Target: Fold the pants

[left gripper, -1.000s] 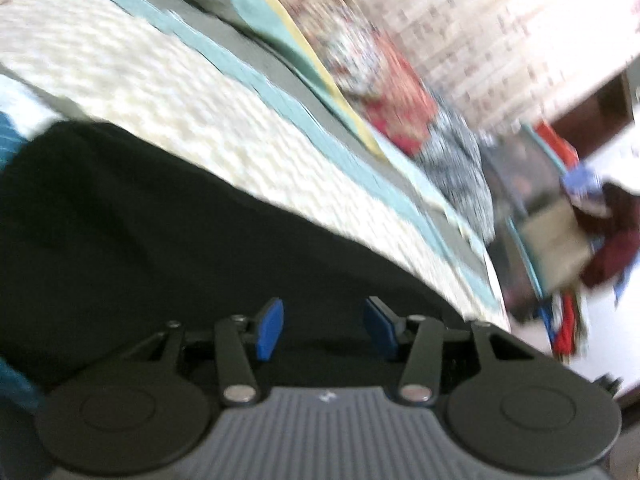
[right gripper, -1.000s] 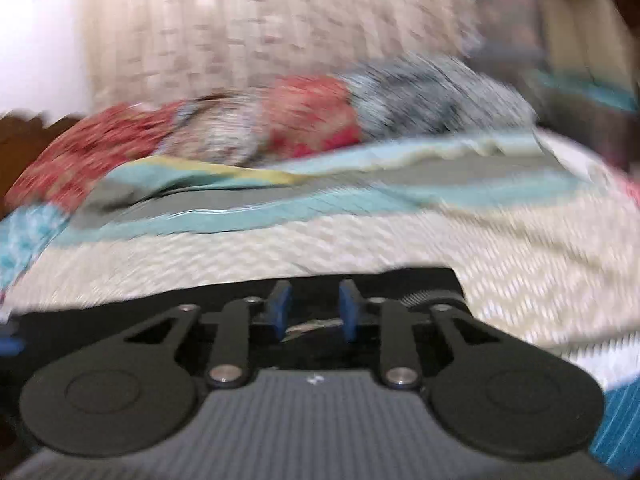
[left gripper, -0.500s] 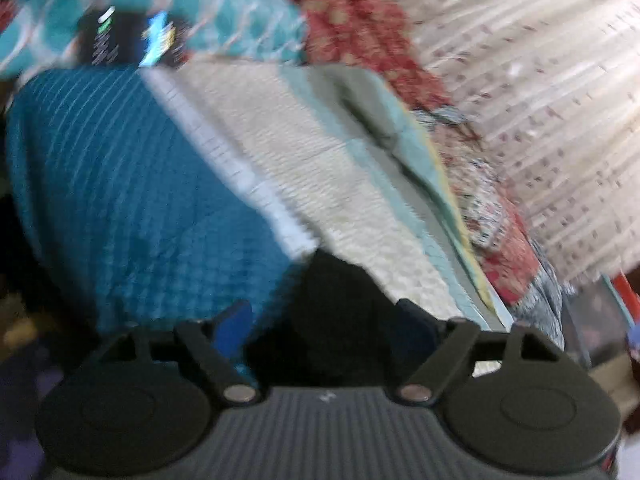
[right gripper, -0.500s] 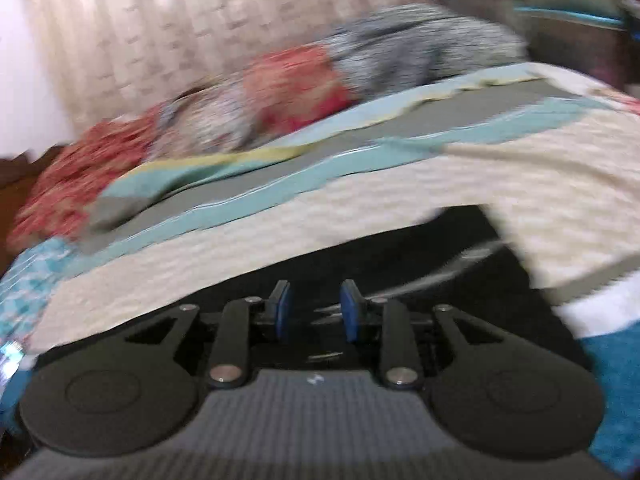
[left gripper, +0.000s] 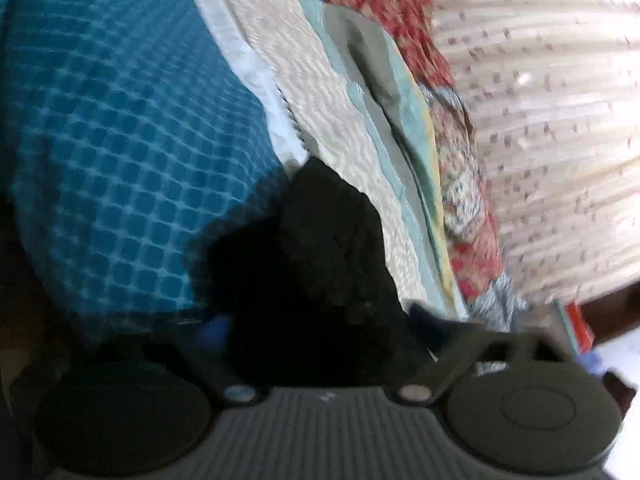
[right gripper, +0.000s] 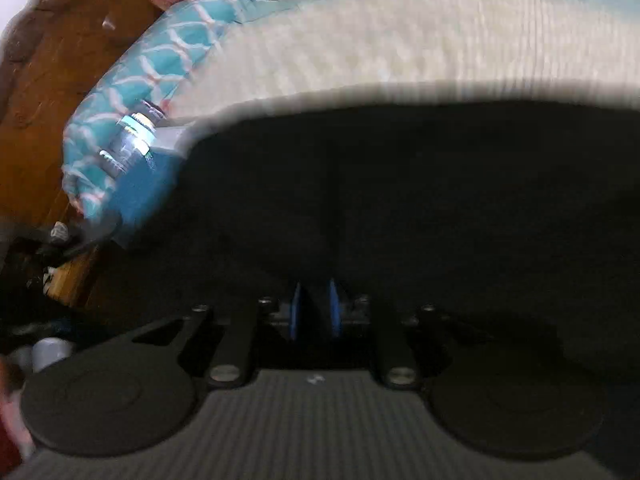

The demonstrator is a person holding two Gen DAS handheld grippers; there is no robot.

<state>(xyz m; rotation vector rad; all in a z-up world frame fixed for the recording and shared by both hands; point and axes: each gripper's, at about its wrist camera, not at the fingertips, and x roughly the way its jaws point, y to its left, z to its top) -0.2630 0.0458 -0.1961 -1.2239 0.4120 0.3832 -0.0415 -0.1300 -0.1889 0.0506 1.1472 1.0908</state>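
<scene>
A: Where are the black fabric pants (left gripper: 320, 260) found?

B: They are spread on the bed, over the cream woven band (right gripper: 400, 40) of the patchwork bedspread. In the left wrist view a bunched black corner is seen lying across the border where the cream band meets the blue checked quilt panel (left gripper: 120, 140), near the bed's edge. In the right wrist view a wide dark expanse of the pants (right gripper: 440, 200) fills the middle, with a seam or fold line running up from between the fingers.

A: How is the left gripper (left gripper: 320, 332) seen?

B: Its jaws are closing, and a lump of the black fabric is caught between them. One blue pad (left gripper: 216, 330) is glimpsed at the left of the cloth; the other is hidden or blurred, so firm pressing on the cloth cannot be confirmed.

A: And the right gripper (right gripper: 315, 312)?

B: Its jaws are closing too, with the blue pads (right gripper: 296, 312) drawn near each other. Dark fabric is seen in the narrow gap, and a pinch on the pants is indicated, though the area is dim.

A: What is seen farther out?

B: A teal cushion with a white lattice pattern (right gripper: 152, 72) is seen at the bed's left edge, with a brown wooden surface (right gripper: 60, 60) beyond it. A red patterned cloth (left gripper: 392, 12) and a pale dotted curtain (left gripper: 552, 140) are seen past the far edge.
</scene>
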